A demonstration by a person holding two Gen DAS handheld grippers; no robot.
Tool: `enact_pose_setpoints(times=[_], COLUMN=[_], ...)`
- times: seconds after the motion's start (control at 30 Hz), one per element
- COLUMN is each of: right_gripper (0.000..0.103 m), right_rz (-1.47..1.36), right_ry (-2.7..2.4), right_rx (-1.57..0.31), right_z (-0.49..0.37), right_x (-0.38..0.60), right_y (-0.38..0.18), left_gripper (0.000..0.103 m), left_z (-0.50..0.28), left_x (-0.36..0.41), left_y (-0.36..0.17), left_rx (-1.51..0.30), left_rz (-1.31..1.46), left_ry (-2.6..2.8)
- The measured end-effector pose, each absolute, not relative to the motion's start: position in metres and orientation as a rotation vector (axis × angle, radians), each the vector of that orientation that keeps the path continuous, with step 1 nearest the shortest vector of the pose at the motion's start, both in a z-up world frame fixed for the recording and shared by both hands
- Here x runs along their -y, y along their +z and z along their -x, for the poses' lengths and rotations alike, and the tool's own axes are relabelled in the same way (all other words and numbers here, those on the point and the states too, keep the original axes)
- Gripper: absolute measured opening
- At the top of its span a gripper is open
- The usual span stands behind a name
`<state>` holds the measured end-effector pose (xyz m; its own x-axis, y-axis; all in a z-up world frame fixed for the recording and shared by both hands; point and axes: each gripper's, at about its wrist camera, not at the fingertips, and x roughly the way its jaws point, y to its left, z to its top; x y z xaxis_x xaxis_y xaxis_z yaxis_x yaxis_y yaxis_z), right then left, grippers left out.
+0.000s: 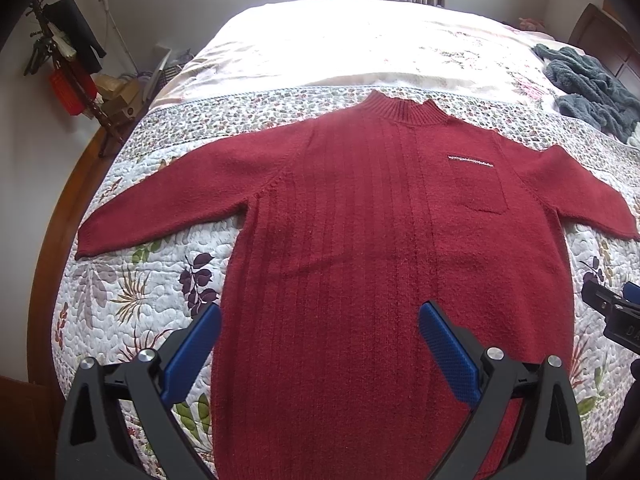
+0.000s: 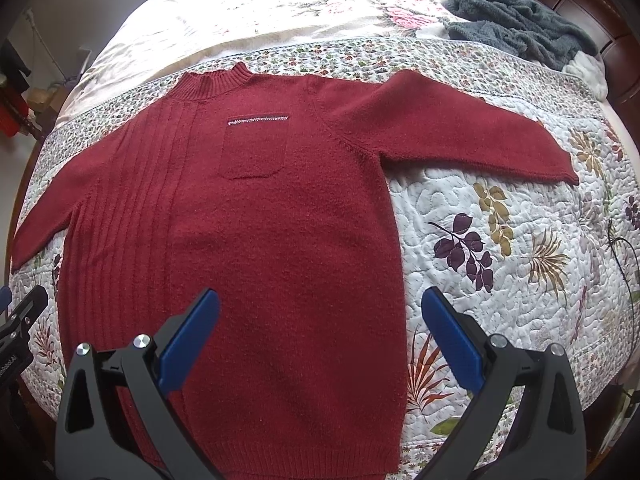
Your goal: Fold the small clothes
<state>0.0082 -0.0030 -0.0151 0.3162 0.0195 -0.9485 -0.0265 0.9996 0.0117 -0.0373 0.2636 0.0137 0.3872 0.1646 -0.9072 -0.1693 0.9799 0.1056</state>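
A dark red knitted sweater (image 1: 360, 216) (image 2: 248, 220) lies flat, front up, on a floral quilt (image 1: 140, 280) (image 2: 500, 240), collar away from me and both sleeves spread out sideways. It has a chest pocket (image 1: 476, 184) (image 2: 254, 146) with a pale trim. My left gripper (image 1: 320, 316) hovers open over the lower left part of the body, nothing between its blue fingers (image 1: 196, 344). Open as well, my right gripper (image 2: 320, 304) hangs above the lower right part near the side edge. Each gripper shows at the rim of the other's view, the right gripper (image 1: 616, 312) and the left gripper (image 2: 20, 320).
A rumpled grey-blue fleece garment (image 1: 588, 84) (image 2: 520, 28) lies at the far right of the bed by the wooden headboard (image 2: 592, 4). A coat stand (image 1: 68, 64) with bags and boxes stands left of the bed. A black cable (image 2: 628, 264) runs at the right bed edge.
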Motion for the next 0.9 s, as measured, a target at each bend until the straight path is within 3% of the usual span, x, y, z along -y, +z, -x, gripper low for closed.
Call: enact_pose_setpoints(times=[0.7, 0.9], right_gripper=[0.1, 0.1], right_rz=[-0.001, -0.085], right_ry=[0.032, 0.03], right_rx=[-1.252, -1.232], right_z=[-0.013, -0.029], right_x=[0.007, 0.05], right_y=[-0.019, -0.026], left_gripper=[0.099, 0.099], left_z=[0.029, 0.01], left_x=[-0.256, -0.24], left_y=[0.008, -0.002], left_rx=[-1.158, -1.171], left_rz=[-0.003, -0.021], left_ry=[0.215, 0.193])
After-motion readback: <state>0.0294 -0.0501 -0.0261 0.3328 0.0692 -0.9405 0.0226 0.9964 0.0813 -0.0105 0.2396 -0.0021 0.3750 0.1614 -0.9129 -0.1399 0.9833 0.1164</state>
